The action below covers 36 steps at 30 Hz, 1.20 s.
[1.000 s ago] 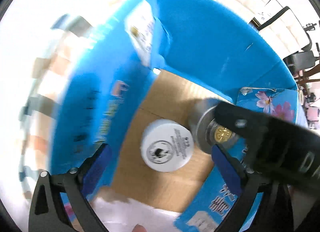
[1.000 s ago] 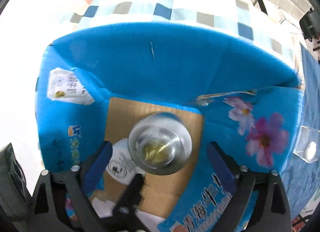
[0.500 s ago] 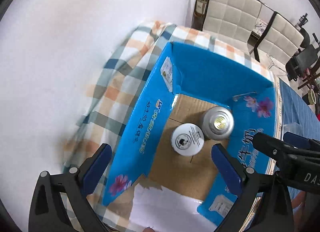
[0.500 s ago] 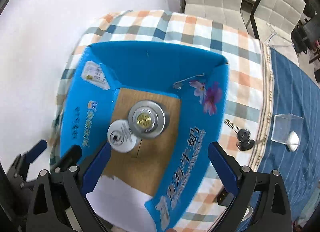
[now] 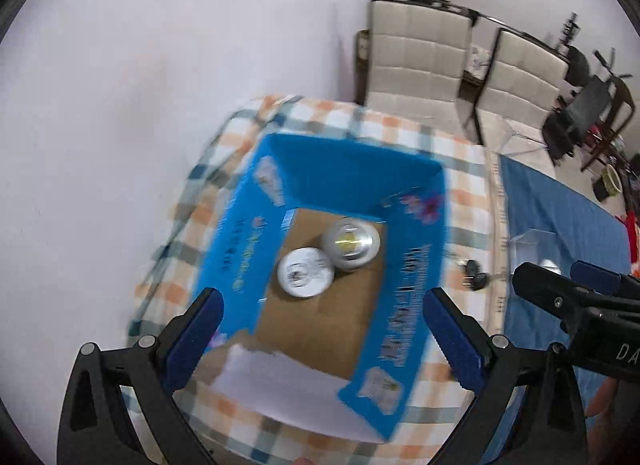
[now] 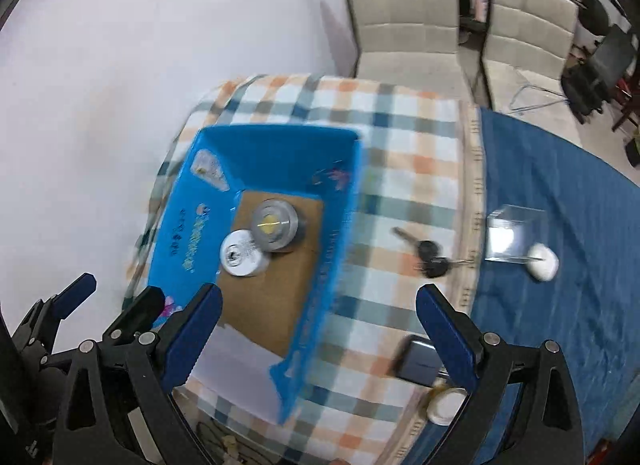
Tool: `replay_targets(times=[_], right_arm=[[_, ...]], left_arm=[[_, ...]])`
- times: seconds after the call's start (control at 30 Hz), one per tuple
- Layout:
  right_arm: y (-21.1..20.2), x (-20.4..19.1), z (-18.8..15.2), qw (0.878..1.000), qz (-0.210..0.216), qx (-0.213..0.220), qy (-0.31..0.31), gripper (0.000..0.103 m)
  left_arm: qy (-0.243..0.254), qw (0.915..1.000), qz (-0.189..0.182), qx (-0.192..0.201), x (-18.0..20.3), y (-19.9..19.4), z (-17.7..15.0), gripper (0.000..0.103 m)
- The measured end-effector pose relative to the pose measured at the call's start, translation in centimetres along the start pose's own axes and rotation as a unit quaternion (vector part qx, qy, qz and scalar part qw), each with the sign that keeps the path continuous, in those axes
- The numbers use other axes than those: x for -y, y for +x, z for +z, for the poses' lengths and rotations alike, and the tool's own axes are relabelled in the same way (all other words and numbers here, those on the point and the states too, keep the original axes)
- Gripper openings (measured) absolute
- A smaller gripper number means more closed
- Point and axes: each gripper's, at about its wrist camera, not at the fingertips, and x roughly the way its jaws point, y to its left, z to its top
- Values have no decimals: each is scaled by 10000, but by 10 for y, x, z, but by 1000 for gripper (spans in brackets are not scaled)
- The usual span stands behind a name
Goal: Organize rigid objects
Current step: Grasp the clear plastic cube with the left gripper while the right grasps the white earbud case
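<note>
Rigid objects lie partly sorted: 2 round items sit on the brown cardboard floor of the open blue box (image 5: 404, 289), a white-topped round tin (image 5: 305, 273) and, touching it on the far side, a silver cylinder with a yellow centre (image 5: 350, 241). From the right wrist view the same pair shows, the tin (image 6: 243, 253) nearer the camera and the silver cylinder (image 6: 275, 225) just behind it. The box (image 6: 324, 265) stands on a checked cloth (image 6: 400, 169) of orange, white and grey-blue squares, close to a white wall.

Outside the box, on the cloth to its right, a bunch of keys (image 6: 430, 255) with black heads lies near the seam where a blue cloth (image 6: 560, 193) begins. On the blue cloth rests a clear plastic case (image 6: 510, 235), with a small white oval piece (image 6: 542, 263) just beside it. Closer to the right gripper there is a dark rectangular object (image 6: 416, 359) and a small round white item (image 6: 444, 407), both blurred.

Left gripper (image 5: 320, 341) hangs above the box with its blue-padded fingers spread wide, nothing between them. Right gripper (image 6: 318, 339) is likewise spread wide and empty, over the box's right wall. 2 cream padded chairs (image 6: 404, 9) stand beyond the table.
</note>
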Motion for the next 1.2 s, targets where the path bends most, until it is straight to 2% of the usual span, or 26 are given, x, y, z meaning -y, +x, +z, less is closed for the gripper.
replay_targets(times=[0.13, 0.3, 0.43, 0.6, 0.7, 0.87, 1.03, 1.2], right_arm=[[-22, 54, -5, 9993, -136, 148, 308, 99], [-32, 129, -10, 9960, -386, 207, 778, 99], [-21, 193, -18, 9905, -502, 51, 1279, 99], [11, 265, -35, 9811, -395, -249, 1880, 99], [27, 293, -39, 9737, -303, -353, 2231, 99], [51, 334, -37, 9632, -486, -490, 2598, 99], [73, 371, -33, 9536, -809, -633, 2832, 99], [87, 406, -34, 9404, -751, -675, 3247, 97]], left_arm=[[302, 9992, -264, -55, 54, 5, 4, 102], [681, 9960, -464, -349, 117, 37, 6, 102], [819, 9924, -585, -708, 151, 74, 2, 102], [905, 9877, -801, -988, 187, 106, 1, 102], [961, 9833, -1055, -1131, 215, 119, 11, 102], [897, 9749, -1422, -1461, 264, 150, 34, 102], [1072, 9669, -1446, -1809, 305, 183, 45, 102], [1317, 9604, -1328, -2067, 330, 212, 47, 102]])
